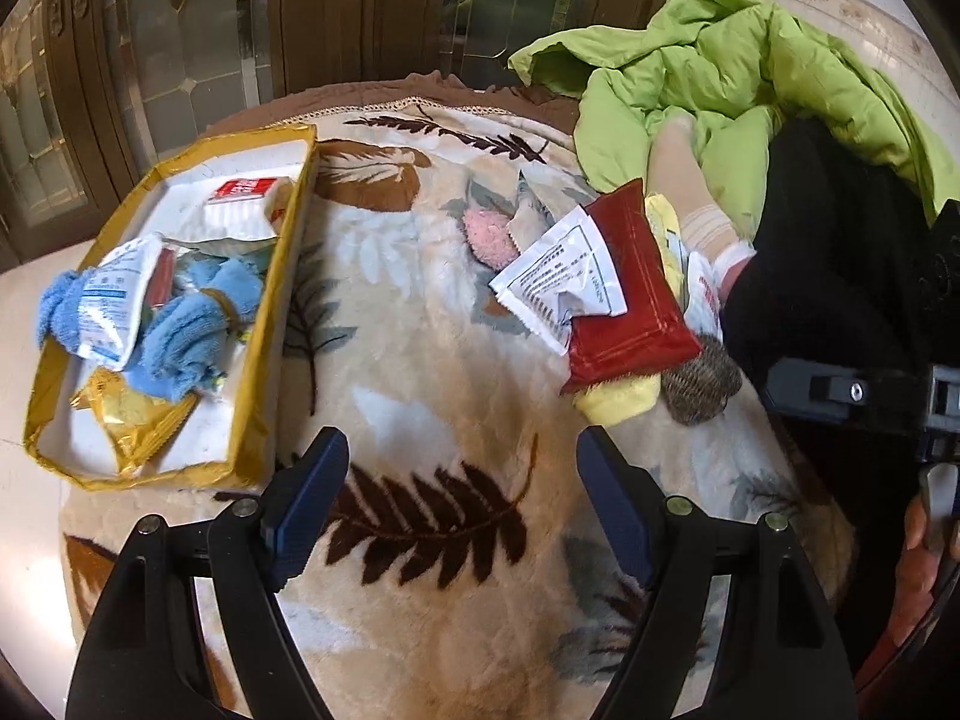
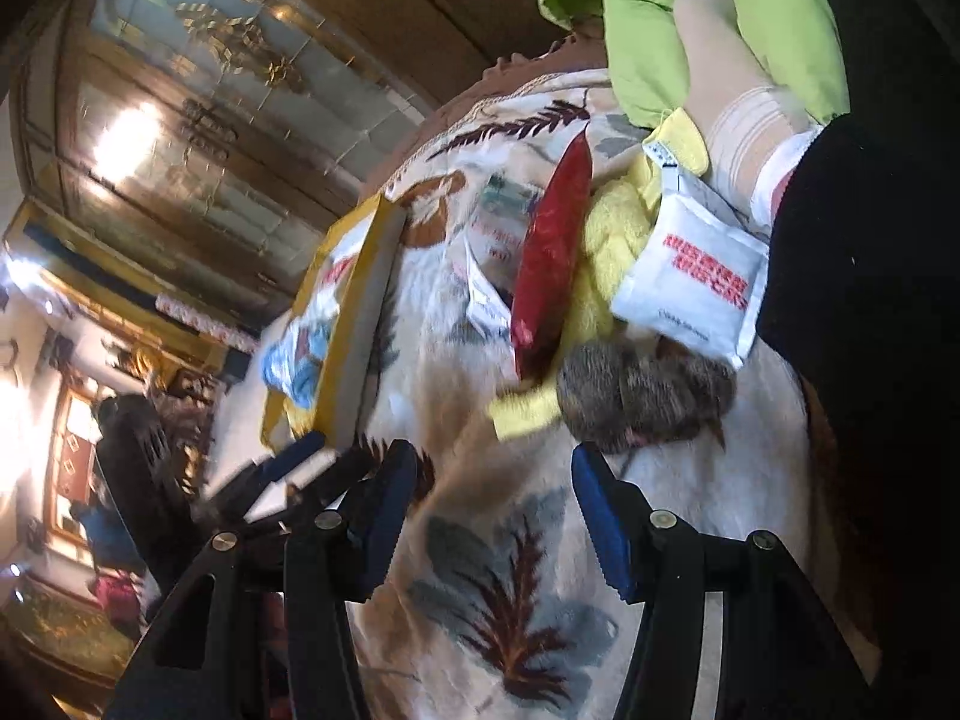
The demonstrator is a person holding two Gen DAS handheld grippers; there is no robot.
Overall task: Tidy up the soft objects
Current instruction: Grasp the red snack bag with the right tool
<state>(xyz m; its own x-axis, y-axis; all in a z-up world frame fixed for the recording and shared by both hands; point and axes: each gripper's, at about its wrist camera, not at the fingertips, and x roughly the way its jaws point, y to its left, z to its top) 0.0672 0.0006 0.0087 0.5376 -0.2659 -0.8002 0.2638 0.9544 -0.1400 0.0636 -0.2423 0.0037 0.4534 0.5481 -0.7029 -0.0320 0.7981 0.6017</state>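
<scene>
Hovering over blanket (image 1: 432,396): 2 empty, spread grippers; packet (image 2: 696,282) red print illegible.

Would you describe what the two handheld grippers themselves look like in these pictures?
Both look alike. The left gripper has black plastic linkage arms joined by round brass-coloured pivot pins, ending in two dark blue finger pads with a ribbed face. The right gripper has the same black arms, metal pins and blue pads with toothed edges. No cables or printed markings are visible on either.

My left view is sharp and evenly daylit; my right view is motion-blurred, with glare on the glass doors (image 2: 180,138) and fisheye-bent edges.
</scene>
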